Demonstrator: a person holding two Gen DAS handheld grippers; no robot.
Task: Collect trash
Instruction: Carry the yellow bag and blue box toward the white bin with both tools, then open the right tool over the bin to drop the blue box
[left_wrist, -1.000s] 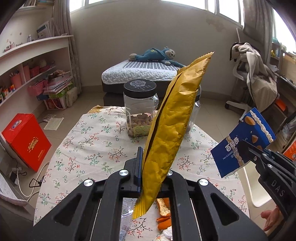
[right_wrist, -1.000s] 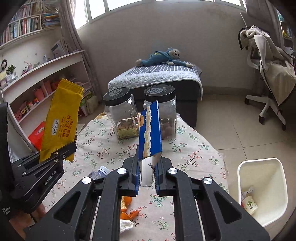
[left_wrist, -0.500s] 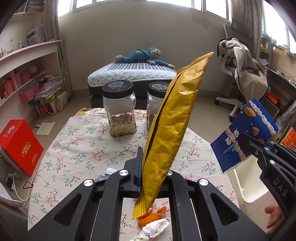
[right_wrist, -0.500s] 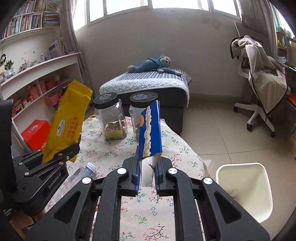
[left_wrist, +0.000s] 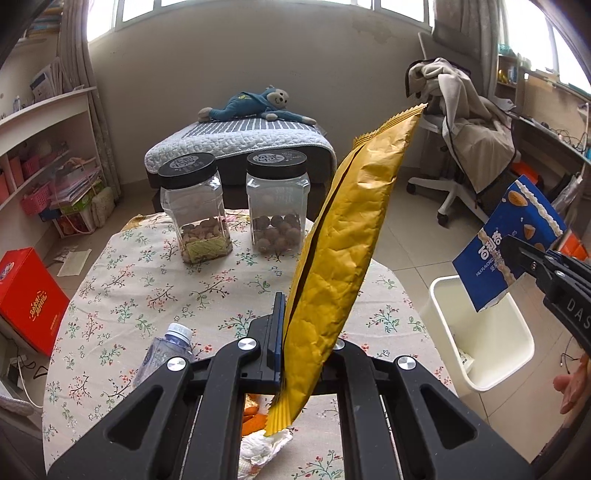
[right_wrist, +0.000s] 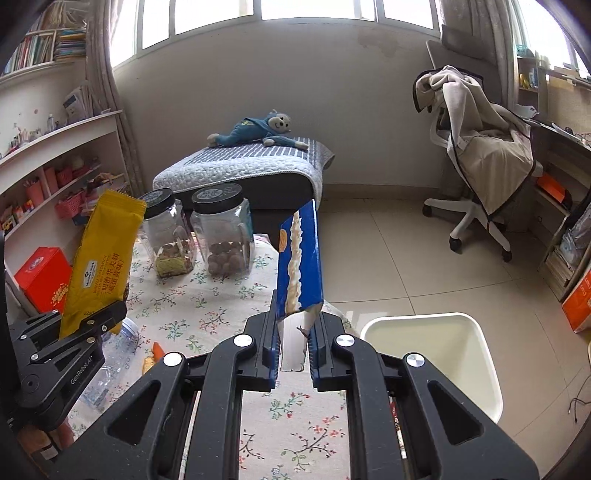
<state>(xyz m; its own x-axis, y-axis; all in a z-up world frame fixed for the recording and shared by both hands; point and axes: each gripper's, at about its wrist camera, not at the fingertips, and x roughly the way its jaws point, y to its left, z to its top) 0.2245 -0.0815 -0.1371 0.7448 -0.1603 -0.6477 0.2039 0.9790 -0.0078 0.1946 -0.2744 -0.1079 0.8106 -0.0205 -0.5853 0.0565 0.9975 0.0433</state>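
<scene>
Both views have swung right until the white bin (right_wrist: 436, 369) shows; our left gripper (left_wrist: 306, 354) clamps the yellow wrapper (left_wrist: 343, 258), our right gripper (right_wrist: 293, 343) the blue box (right_wrist: 300, 266), and releasing too soon would drop either onto the desk (left_wrist: 177, 288) or floor.

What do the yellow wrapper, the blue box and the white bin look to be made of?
Yellow wrapper: thin plastic or foil film, matte and crinkled, with serrated ends. Blue box: printed glossy cardboard, by its flat panels and pale open end. White bin: likely moulded plastic, smooth with a rounded rim.
</scene>
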